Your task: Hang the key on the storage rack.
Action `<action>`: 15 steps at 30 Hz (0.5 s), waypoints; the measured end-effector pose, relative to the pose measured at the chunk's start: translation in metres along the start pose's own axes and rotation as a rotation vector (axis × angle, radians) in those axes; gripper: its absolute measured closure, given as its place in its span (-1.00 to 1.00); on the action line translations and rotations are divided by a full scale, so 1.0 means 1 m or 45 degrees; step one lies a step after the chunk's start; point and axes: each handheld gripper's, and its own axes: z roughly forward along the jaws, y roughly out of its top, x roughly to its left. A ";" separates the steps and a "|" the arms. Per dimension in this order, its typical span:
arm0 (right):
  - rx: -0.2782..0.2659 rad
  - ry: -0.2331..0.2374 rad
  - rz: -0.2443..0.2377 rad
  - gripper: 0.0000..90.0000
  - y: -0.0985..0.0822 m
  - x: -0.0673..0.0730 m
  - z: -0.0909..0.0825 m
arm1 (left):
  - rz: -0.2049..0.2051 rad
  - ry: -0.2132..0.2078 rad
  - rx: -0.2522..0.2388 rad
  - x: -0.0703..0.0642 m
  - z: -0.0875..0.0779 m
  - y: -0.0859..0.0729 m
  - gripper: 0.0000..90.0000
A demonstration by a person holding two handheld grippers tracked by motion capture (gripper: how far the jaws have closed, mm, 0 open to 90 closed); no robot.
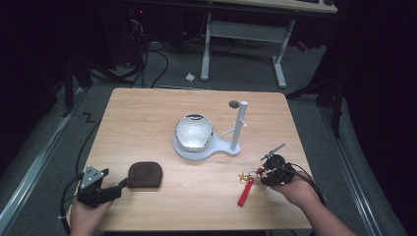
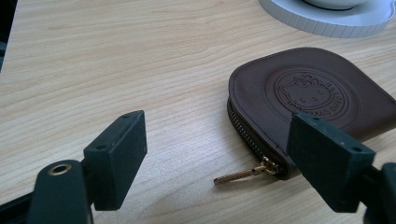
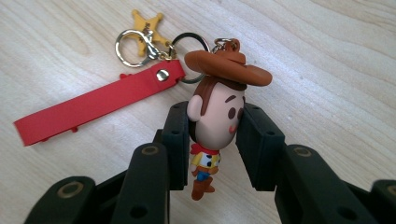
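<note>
Brown pouch (image 2: 308, 98) – Hello Kitty emboss, lettering unreadable – by left gripper (image 2: 229, 158).

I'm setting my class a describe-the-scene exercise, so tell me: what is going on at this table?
A person works at a wooden table with a gripper in each hand. The right gripper is shut on the head of a cowboy figure keychain; its red strap and star charm lie on the wood. The left gripper is open, its jaws either side of a brown zip pouch lying flat. A white stand with a shiny bowl sits further back.
</note>
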 end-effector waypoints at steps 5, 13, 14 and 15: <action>0.004 0.015 -0.028 0.46 0.002 0.003 -0.005 | 0.002 -0.001 -0.002 -0.001 0.000 0.000 -0.54; 0.040 0.036 -0.042 0.46 0.008 0.007 -0.022 | -0.003 -0.011 0.001 0.000 0.001 0.000 -0.54; 0.041 0.038 -0.037 0.46 0.009 0.008 -0.025 | -0.003 -0.011 0.000 0.000 0.001 0.000 -0.54; 0.048 0.040 -0.016 0.46 0.009 0.010 -0.028 | -0.003 -0.013 -0.001 0.000 0.001 0.000 -0.54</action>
